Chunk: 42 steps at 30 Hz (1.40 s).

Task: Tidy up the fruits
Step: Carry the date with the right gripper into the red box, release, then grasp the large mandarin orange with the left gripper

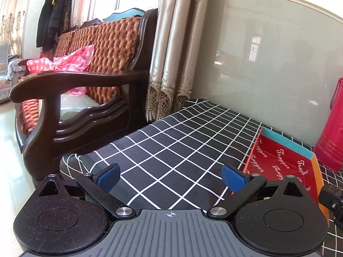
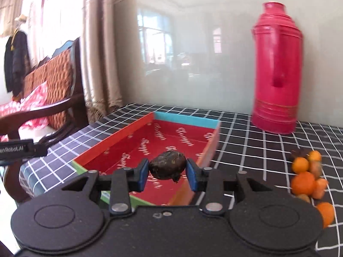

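I see a red thermos (image 2: 276, 68) upright on the black grid tablecloth (image 1: 171, 145) against the glossy wall, lace-hemmed curtains (image 1: 171, 64), a wooden sofa (image 1: 85, 68) with pink checked cloth (image 1: 64, 61), dark coats (image 1: 54, 15) hanging.

Tablecloth (image 1: 171, 145) free left of tray (image 2: 120, 141); flask (image 2: 276, 75), oranges (image 2: 304, 175) block right.

Left wrist view: table corner beside a sofa.

The left gripper (image 1: 170, 178), blue-padded jaws spread wide, is held over a black white-gridded tablecloth (image 1: 171, 141). A shallow red printed cardboard tray (image 1: 276, 158) and a red plastic thermos flask (image 1: 332, 137) are seen rightward; a dark wooden sofa (image 1: 70, 81) leftward.
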Motion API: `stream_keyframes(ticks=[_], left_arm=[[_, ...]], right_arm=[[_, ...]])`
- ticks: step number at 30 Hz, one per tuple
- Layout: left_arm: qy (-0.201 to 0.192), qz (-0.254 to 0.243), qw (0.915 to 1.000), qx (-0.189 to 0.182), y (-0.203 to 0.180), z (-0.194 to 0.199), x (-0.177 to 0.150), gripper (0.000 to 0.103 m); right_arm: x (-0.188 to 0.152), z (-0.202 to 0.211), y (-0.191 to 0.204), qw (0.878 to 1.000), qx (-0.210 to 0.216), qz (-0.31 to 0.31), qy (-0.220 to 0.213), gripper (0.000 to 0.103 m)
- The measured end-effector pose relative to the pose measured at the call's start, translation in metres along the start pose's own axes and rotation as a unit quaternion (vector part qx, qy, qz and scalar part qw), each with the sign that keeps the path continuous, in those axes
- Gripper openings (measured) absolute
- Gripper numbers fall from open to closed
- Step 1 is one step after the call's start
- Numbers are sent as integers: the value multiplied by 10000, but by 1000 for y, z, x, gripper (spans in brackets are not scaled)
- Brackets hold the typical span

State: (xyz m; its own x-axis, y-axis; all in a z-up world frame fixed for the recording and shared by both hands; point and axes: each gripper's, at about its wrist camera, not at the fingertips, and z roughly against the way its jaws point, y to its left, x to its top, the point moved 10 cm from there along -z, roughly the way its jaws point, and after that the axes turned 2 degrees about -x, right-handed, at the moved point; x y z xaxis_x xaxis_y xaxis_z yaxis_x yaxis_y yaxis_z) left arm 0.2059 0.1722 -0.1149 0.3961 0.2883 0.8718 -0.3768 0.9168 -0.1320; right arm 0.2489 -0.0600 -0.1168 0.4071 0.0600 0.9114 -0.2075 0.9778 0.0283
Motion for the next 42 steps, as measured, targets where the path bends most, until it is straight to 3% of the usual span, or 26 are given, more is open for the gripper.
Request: stream_keyframes(ticks=[3, 5, 10, 12, 18, 25, 33, 35, 42], left_arm=[[-4, -27, 10000, 48, 3, -1, 0, 100], [-3, -28, 10000, 65, 5, -1, 0, 100], [18, -38, 10000, 33, 1, -2, -1, 100], [2, -108, 9999, 0, -5, 0, -2, 100], [-119, -417, 9986, -292, -36, 10, -4, 100], [-376, -930, 9905, -937, -97, 33, -11, 100], [-528, -1591, 9651, -2011, -188, 68, -38, 100], [-475, -1739, 9574, -2256, -210, 74, -48, 100], [-113, -2201, 9342, -2805, -278, 90, -93, 99]], right_arm=[[-5, -4, 11, 9999, 95, 77, 68, 30], [-7, -4, 16, 9997, 142, 133, 113, 35], [0, 12, 5, 9997, -22, 11, -232, 75], [3, 19, -6, 9993, -153, -52, -330, 76], [2, 38, -58, 9944, -904, -357, -416, 96], [-10, 77, -142, 9693, -2274, -828, -435, 97], [-27, 140, -228, 9185, -3702, -1253, -600, 97], [-32, 152, -241, 9107, -3850, -1359, -621, 97], [-47, 175, -267, 9064, -3759, -1814, -660, 97]])
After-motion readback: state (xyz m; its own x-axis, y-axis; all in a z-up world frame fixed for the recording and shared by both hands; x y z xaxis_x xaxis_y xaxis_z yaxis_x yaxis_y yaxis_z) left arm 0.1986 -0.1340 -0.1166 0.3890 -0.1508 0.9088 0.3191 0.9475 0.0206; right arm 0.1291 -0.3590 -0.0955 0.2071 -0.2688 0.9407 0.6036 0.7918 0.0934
